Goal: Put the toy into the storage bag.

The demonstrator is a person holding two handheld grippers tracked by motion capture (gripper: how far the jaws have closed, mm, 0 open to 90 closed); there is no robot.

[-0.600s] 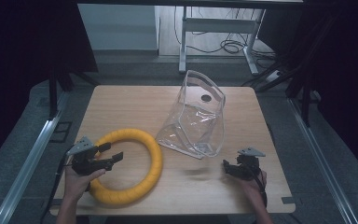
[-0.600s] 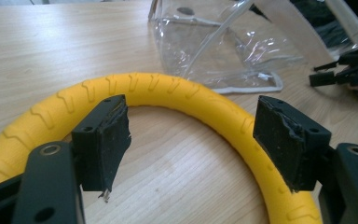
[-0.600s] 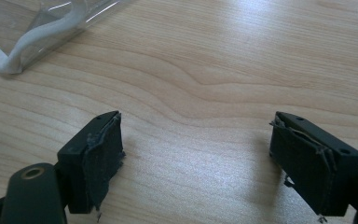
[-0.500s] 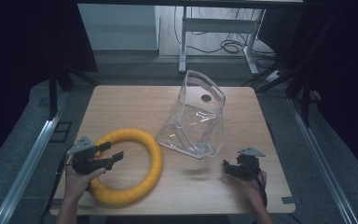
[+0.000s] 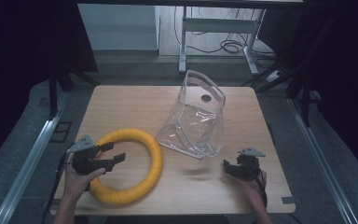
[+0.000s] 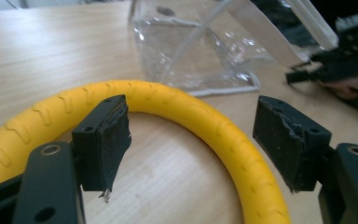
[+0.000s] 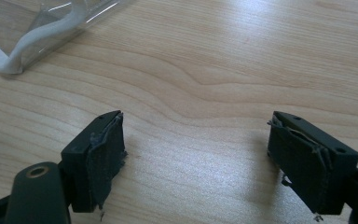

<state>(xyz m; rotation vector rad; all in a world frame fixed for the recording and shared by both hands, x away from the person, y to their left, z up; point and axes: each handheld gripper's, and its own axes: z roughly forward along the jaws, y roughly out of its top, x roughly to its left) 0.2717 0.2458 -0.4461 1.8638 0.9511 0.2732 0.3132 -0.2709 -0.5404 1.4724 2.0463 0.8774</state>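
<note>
A yellow ring [image 5: 142, 151] with a ridged surface lies flat at the front left of the wooden table [image 5: 121, 105]. My left gripper [image 5: 116, 157] hovers open over the ring's hole, its jaws spread wide with the ring's far arc [image 6: 182, 105] passing between and beyond them. A clear plastic bag [image 5: 198, 116] with a white edge stands near the table's middle, its bottom corner [image 7: 9, 63] at the top left of the right gripper view. My right gripper [image 5: 227, 167] is open low over bare wood at the front right, holding nothing.
Dark floor, metal rails [image 5: 32, 154] and a table frame with cables [image 5: 214, 28] surround the table. A small notch [image 5: 286, 200] marks the table's front right edge. Bare wood lies between ring and right gripper.
</note>
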